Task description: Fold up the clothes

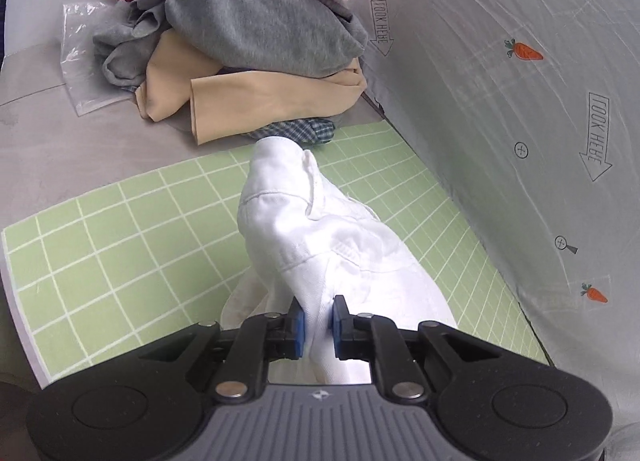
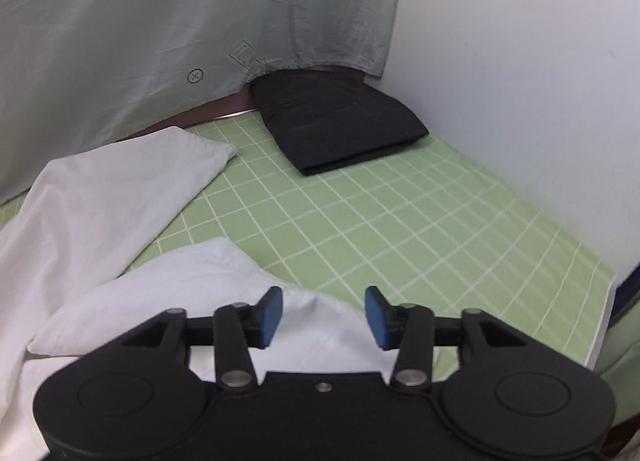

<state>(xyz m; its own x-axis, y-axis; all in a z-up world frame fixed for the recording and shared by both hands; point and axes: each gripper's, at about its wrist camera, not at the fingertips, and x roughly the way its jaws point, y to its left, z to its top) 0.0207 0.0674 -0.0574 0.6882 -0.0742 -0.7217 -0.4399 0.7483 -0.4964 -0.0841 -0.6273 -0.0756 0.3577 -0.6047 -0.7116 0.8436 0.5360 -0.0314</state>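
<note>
Clothes are all over this setup, so going big to small. Biggest thing is the grey printed sheet (image 1: 520,61) hanging as a backdrop, with little carrots, arrows and circle marks on it; in the right wrist view it runs along the back and stops at a plain white wall (image 2: 520,101). Under everything sits a grey table top (image 1: 80,149) with a green grid mat (image 1: 120,241) laid over it.

Next up, the white garment (image 1: 340,245), which looks like a thick stitched piece with seams. It's bunched up and lifted off the mat in the left wrist view, running from the gripper up toward the pile. In the right wrist view the same white cloth (image 2: 112,197) is spread across the mat's left side, with a folded edge lying right under the right gripper.

Then the unfolded pile (image 1: 248,33) at the far end of the table: a red checked shirt on top, a grey sweater, something beige, and a bit of blue-green plaid poking out at the bottom, just touching the mat's edge. A clear plastic bag (image 1: 80,57) lies beside it on the left.

A neatly folded black garment (image 2: 340,125) sits at the mat's far corner, against the sheet and near the wall.

Left gripper (image 1: 319,325) is clamped tight on a fold of the white garment, blue pads pressing the cloth from both sides. Right gripper (image 2: 323,317) is spread wide with nothing between the pads, hovering just over the white cloth's edge.
</note>
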